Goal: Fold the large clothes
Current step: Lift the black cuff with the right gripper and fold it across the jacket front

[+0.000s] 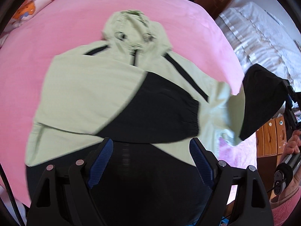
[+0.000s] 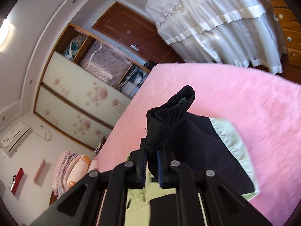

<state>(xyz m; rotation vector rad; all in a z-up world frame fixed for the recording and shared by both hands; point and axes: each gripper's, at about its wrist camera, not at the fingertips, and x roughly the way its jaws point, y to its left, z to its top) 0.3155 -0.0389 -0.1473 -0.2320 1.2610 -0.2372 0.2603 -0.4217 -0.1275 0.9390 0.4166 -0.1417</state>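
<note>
Nearest the left camera, the left claw [image 1: 149, 162] hangs with its two blue-padded fingers [image 1: 100, 162] spread wide, nothing between them. It points steeply down over the dark lower part of a hoodie [image 1: 84, 94], which lies face up on a pink bed [image 1: 56, 28].

The hoodie is pale green with black panels. Its hood [image 1: 135, 30] points toward the far side of the bed. One black-cuffed sleeve [image 1: 160, 109] is already laid across the chest, probably so the garment narrows into a tidy rectangle.

Off to the right, the other sleeve [image 1: 263, 98] is lifted off the bed. The right claw [image 2: 152, 162] has its fingers pressed together on the black fabric just behind the cuff [image 2: 175, 101], which sticks up beyond the tips. Holding it near the cuff likely lets the whole sleeve swing over in one piece. A hand [image 1: 293, 146] grips that tool's handle at the right edge of the left view.

My reading is that this sleeve is being carried in across the body to match the first, while the empty left claw stays free for the next grasp.

Beyond the bed stand a wardrobe [image 2: 75, 86] with floral panels, a brown door [image 2: 131, 30] and a pale lace curtain [image 2: 216, 24].
</note>
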